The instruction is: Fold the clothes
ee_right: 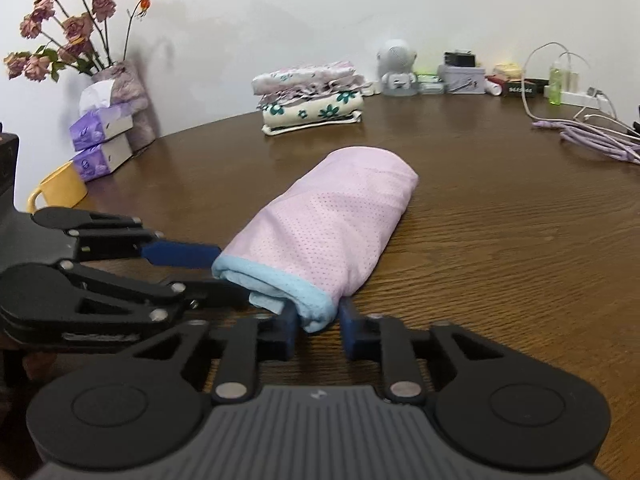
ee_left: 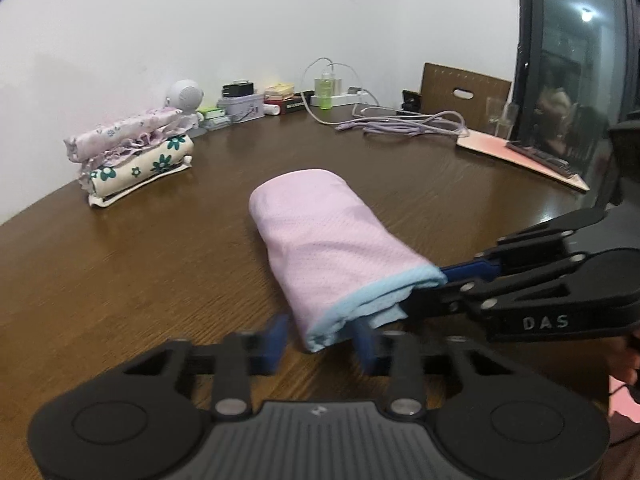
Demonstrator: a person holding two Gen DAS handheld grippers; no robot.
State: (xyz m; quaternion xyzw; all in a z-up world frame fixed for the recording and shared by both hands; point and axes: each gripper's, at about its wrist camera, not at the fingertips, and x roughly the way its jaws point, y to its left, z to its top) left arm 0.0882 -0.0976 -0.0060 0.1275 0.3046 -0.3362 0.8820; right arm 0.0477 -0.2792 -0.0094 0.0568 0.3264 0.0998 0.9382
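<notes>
Slippage is the main risk: the pink garment (ee_left: 320, 248), already folded into a thick bundle, lies in the middle of the brown table (ee_left: 120, 272), and each gripper pinches only a corner of its near, blue-trimmed edge. The left gripper (ee_left: 320, 338) is clenched on the left corner, the right gripper (ee_right: 319, 322) on the right one. In my judgement, uneven pulling would let the inner layers slide out and undo the fold, or a thin bite could drop one corner. The left view shows a window (ee_left: 568, 80) and pink board (ee_left: 520, 156) at far right; the right view alone shows flowers (ee_right: 60, 28), tissue boxes (ee_right: 102, 140) and a yellow mug (ee_right: 60, 192) at left. Both show the folded stack (ee_right: 312, 98) far back.
</notes>
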